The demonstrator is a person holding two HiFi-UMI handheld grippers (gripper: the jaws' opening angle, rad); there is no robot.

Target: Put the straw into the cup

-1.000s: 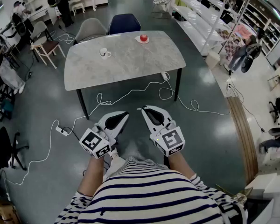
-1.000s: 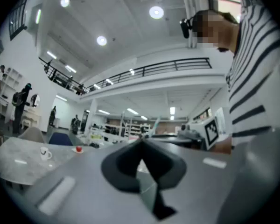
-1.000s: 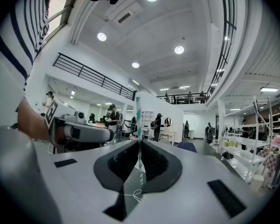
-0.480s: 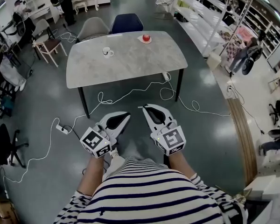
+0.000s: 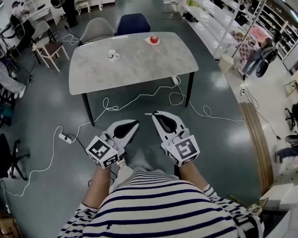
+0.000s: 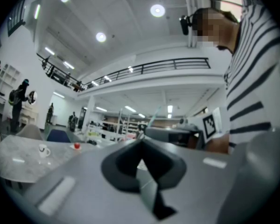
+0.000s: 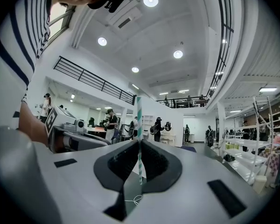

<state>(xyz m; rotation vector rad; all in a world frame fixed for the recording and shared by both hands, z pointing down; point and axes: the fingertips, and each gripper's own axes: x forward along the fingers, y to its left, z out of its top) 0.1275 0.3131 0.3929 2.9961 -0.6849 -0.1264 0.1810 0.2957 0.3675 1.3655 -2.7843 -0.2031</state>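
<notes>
A white cup (image 5: 111,55) stands on the grey marble table (image 5: 139,68), far ahead of both grippers; the left gripper view shows the cup (image 6: 44,150) small at the left. My right gripper (image 5: 154,114) is shut on a green-and-white striped straw (image 7: 138,120), which stands upright between its jaws (image 7: 139,143). My left gripper (image 5: 135,123) is beside it with its jaws closed and nothing between them (image 6: 141,143). Both are held low in front of the person's striped shirt, over the floor, well short of the table.
A red thing on a small plate (image 5: 152,40) sits at the table's far edge. Two chairs (image 5: 133,23) stand behind the table. A white cable (image 5: 139,98) and power strip (image 5: 65,139) lie on the floor between me and the table. Shelving (image 5: 223,19) runs along the right.
The head view shifts slightly; the table sits a touch differently in frame. Both grippers stay nearly where they were, the right one still holding the straw.
</notes>
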